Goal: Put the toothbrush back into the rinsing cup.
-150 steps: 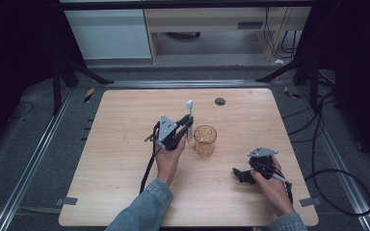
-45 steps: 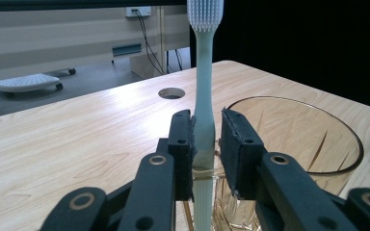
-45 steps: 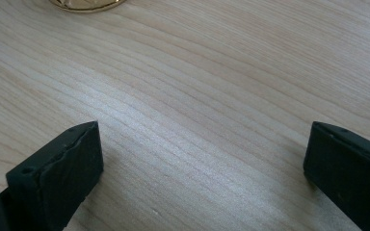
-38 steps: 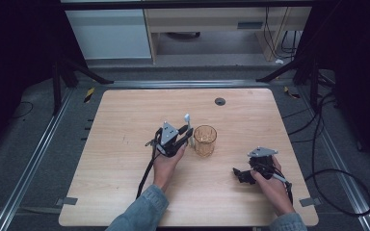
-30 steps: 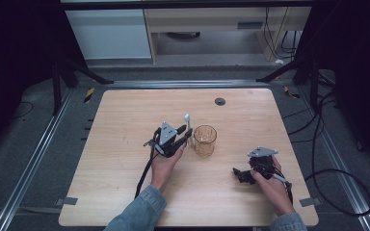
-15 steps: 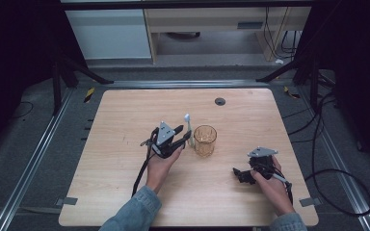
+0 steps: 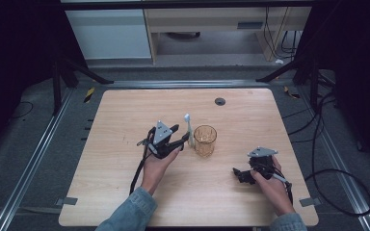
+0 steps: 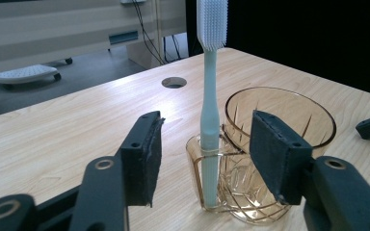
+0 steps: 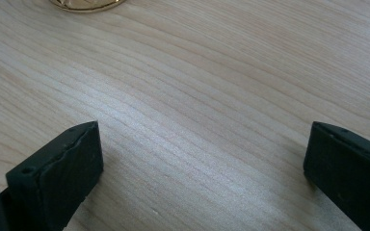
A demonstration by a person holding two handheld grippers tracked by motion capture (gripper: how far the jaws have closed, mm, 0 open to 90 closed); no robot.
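Note:
A pale blue toothbrush [image 8: 207, 110] stands upright, bristles up, in a small side pocket of an amber glass cup [image 8: 279, 115]. My left gripper [image 8: 209, 144] is open, one jaw on each side of the handle with a gap on both sides. In the high view the toothbrush [image 7: 189, 126] and cup [image 7: 205, 140] sit mid-table, with the left gripper [image 7: 180, 135] just left of them. My right gripper [image 7: 238, 174] rests low near the front right and stands open over bare wood [image 9: 202, 154]; the cup's base [image 9: 84, 4] is at the top edge of its view.
The wooden table [image 7: 125, 110] has a round cable hole [image 7: 220, 101] at the back. Metal rails and stand legs surround it on the floor. Cables [image 7: 337, 192] trail off to the right.
Five seconds ago the left gripper held the toothbrush higher beside the cup. The brush has come down to stand at the cup's side, and the left hand has eased slightly left. The right hand is unchanged.

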